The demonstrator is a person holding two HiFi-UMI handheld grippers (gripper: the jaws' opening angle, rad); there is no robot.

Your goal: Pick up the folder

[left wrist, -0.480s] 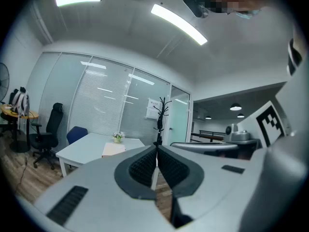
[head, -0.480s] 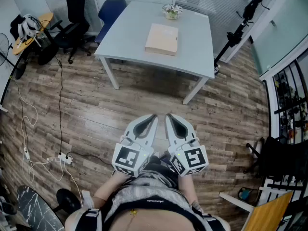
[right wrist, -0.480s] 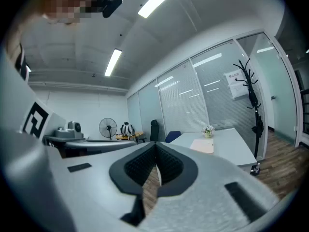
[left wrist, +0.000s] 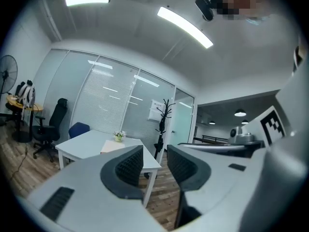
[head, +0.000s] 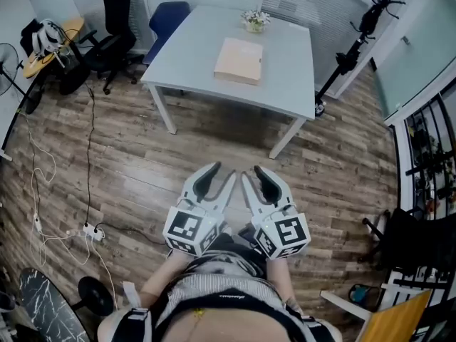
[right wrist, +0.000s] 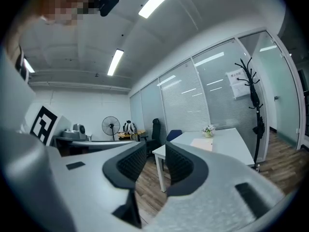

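**Folder well ahead on table, both grippers empty and back by the body**

The folder (head: 239,60) lies flat on the white table (head: 285,84), in its far half and clear of every edge. It is closed, so what it holds cannot be told.

The key relation is that the folder sits straight ahead of the jaws and well apart from them, with a stretch of wood floor plus the near table edge in between. The left gripper (head: 222,173) and right gripper (head: 254,174) are held side by side close to the person's body, both pointing roughly level toward the table. The folder falls almost on the line between the two, so neither hand is clearly nearer (call it a tie).

The folder's outline reads close to square from the head view. Its long axis is hard to call, but my guess is that it runs away from the person, toward the flower pot (head: 254,20).

- **Left jaws:** they stand slightly apart with a narrow gap and nothing between them. Only the table shows past them.
- **Right jaws:** the same, a narrow gap with nothing in it.
- **Containers:** the only one is the small flower pot at the far table edge, just beyond the folder and not touching it. It holds a small bunch of pale flowers.

The pick has not begun. The next move probably needs a walk or reach forward, and the jaws would have to come in at a table-level edge of the folder (flat and thin, so likely awkward to get under).
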